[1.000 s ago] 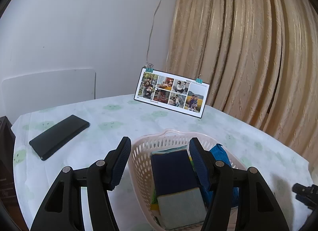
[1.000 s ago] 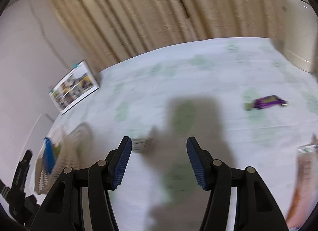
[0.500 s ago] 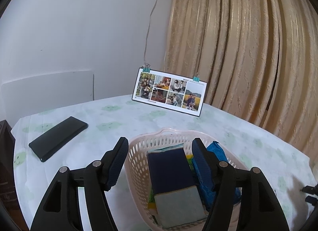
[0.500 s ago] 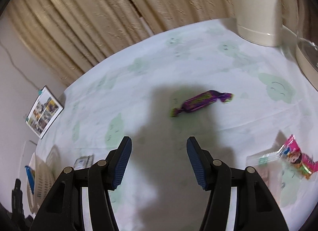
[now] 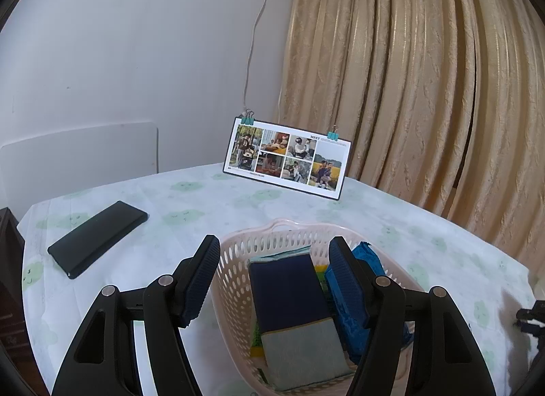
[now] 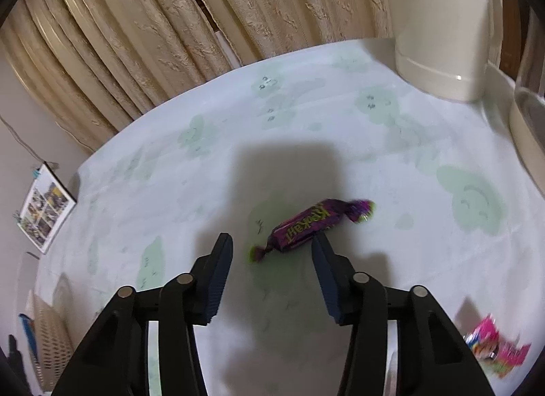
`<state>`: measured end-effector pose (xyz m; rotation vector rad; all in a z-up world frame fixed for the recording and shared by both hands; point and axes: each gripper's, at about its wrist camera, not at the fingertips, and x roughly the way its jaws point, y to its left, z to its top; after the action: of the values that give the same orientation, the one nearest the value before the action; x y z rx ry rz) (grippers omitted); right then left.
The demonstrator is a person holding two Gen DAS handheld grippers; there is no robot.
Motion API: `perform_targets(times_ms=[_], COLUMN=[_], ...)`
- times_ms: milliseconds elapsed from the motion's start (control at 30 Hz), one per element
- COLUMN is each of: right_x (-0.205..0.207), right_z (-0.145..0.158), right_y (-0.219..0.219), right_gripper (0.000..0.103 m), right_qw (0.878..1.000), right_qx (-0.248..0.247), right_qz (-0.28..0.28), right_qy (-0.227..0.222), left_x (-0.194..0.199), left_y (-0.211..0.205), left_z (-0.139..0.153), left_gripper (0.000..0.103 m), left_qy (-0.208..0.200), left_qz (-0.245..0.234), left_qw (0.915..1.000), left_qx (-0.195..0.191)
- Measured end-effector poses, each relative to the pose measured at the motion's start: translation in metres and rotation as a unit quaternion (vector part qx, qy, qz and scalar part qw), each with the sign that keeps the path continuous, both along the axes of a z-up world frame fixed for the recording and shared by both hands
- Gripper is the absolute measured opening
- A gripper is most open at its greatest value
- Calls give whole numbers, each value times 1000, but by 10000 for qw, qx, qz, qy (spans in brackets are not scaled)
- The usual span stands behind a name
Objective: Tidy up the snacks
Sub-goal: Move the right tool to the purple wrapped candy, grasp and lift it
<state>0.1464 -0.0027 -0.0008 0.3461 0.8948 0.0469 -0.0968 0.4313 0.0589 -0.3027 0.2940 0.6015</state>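
A purple wrapped candy (image 6: 306, 225) lies on the pale tablecloth, just ahead of my right gripper (image 6: 272, 253), which is open with nothing between its fingers. A pink snack packet (image 6: 494, 348) lies at the lower right of the right wrist view. My left gripper (image 5: 274, 259) hangs open above the pink plastic basket (image 5: 238, 259). That basket holds a dark blue and grey packet (image 5: 293, 307) and a bright blue packet (image 5: 361, 294). The basket (image 6: 47, 338) also shows at the far left edge of the right wrist view.
A black phone (image 5: 97, 237) lies left of the basket. A photo calendar (image 5: 287, 157) stands at the table's back by beige curtains (image 5: 425, 72). A cream kettle (image 6: 442, 28) and another cream vessel (image 6: 528, 123) stand at the right of the table.
My right gripper swung away from the basket side and closed in on the purple candy, which now lies right before its fingertips. The left gripper stayed over the basket, barely shifting.
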Motion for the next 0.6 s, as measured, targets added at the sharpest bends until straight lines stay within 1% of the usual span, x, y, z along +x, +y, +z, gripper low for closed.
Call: perform_targets(times_ms=[100,167,267,333,400,600], right_x=[4,6,6,3,1,-14], right_z=[0,-1,-1,-1,-1,0], right_y=[5,8,10,8,5,-7], right_gripper=[36,26,19,18,17,17], right_qw=[9994,9975,9952,9948,9955,9985], right_qx=[-354,-707,-981,-1010,-938,-510], right_qz=[9,10,18,44,59,198], right_qy=[-21,-41,-60,-81,-76,-80], left_x=[1,1,2,2,2,2], left_y=[0,-1,-2,-2,-3,-5], left_z=[0,0,1,1,1,2], left_gripper=[67,67,67,67,67,67], left_qy=[3,7,14,13,21,9], left_qz=[-11,-19,-16,-9,0,-9], left_qw=[10000,10000,10000,10000,10000,9999], left_qx=[16,25,35,37,53,144])
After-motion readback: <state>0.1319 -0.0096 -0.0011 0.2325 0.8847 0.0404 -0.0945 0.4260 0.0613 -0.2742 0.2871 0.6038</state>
